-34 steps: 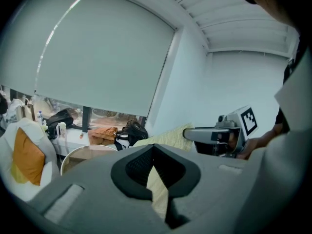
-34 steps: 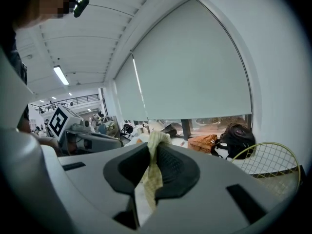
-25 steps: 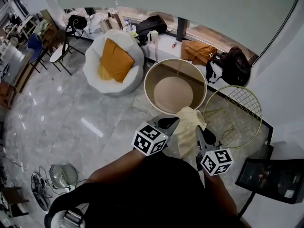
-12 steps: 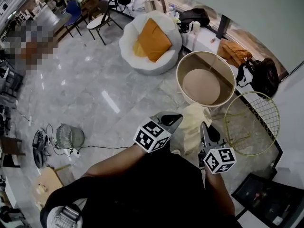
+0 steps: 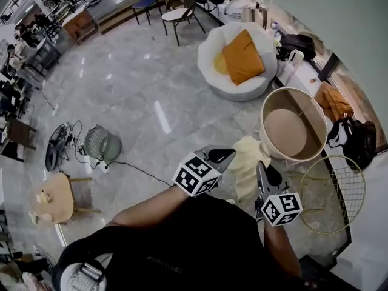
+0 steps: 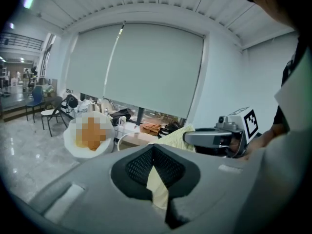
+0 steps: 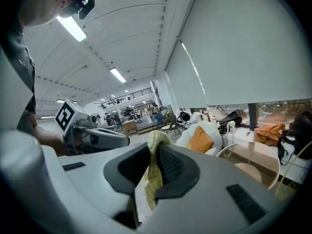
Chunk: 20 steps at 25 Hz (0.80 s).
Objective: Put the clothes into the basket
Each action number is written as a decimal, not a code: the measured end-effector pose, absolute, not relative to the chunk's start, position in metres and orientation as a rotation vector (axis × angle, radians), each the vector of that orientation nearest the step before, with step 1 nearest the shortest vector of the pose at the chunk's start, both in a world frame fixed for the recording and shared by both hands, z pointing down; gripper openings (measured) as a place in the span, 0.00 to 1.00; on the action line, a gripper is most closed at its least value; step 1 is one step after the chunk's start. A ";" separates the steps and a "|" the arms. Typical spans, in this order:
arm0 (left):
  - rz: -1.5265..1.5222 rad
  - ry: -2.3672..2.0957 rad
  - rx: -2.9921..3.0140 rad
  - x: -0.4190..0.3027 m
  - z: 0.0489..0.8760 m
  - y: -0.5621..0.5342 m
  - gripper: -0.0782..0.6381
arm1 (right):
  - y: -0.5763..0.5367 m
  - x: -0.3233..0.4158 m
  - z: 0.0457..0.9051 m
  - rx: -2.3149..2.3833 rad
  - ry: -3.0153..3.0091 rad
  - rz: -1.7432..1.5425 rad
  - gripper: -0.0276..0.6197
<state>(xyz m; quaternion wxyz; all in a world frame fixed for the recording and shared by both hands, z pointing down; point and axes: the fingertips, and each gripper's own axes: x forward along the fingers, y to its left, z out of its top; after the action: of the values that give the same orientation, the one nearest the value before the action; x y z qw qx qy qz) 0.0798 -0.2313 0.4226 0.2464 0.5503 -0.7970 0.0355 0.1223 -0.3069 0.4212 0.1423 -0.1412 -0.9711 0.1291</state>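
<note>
- Left gripper (image 5: 225, 155): jaws clamped on one edge of the pale yellow cloth (image 5: 245, 170). The left gripper view shows the fabric pinched between the pads.
- Right gripper (image 5: 262, 170): jaws nearly together, gripping another part of the same cloth. In the right gripper view the fabric hangs down through the pads.
- The cloth is held in the air between both grippers, lower centre of the head view. It drapes down in front of the person's dark torso.
- Round beige basket (image 5: 300, 99) stands on the floor, right of centre. The cloth's upper corner sits next to its lower-left rim in the frame. The cloth is not in the basket.
- Gold wire frame (image 5: 333, 193) is lower right, just beside the basket.
- White beanbag (image 5: 218, 80) with orange cushion (image 5: 242, 56) is upper centre.
- Floor fan (image 5: 100, 143) is at left.
</note>
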 end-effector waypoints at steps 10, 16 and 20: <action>0.023 -2.291 1.294 0.015 0.423 -0.108 0.11 | -0.191 0.043 0.419 -0.639 -2.743 0.329 0.13; -0.004 -2.323 1.275 -0.033 0.421 -0.047 0.11 | -0.128 -0.003 0.413 -0.679 -2.746 0.298 0.13; -0.021 -2.331 1.279 -0.061 0.420 -0.002 0.11 | -0.081 -0.031 0.410 -0.686 -2.743 0.274 0.13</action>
<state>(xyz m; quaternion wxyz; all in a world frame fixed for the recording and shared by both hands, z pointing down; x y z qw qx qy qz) -0.0614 -0.0023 0.4198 0.2388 0.4671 -0.8513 -0.0076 -0.0309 -0.0814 0.4102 0.1497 -0.2389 -0.9547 0.0953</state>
